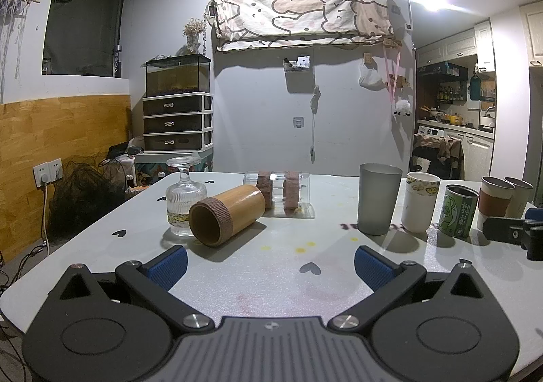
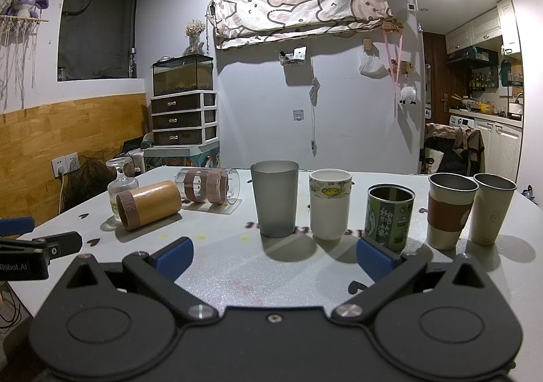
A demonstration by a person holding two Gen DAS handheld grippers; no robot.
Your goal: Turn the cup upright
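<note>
Approach step, nothing grasped; the left gripper (image 1: 270,261) and right gripper (image 2: 275,254) both gape wide; next, likely straddling the toppled bamboo cup (image 1: 226,217).

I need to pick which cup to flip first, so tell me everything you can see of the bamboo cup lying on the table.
The bamboo cup is a plain cylinder, tan and smooth, with a ribbed brown band around its open mouth. It lies on its side on the white table, mouth turned toward the cameras, looking empty inside. It lies right in front of the upside-down glass, possibly touching; the clear cup lies behind it. No tongs touch it.
</note>
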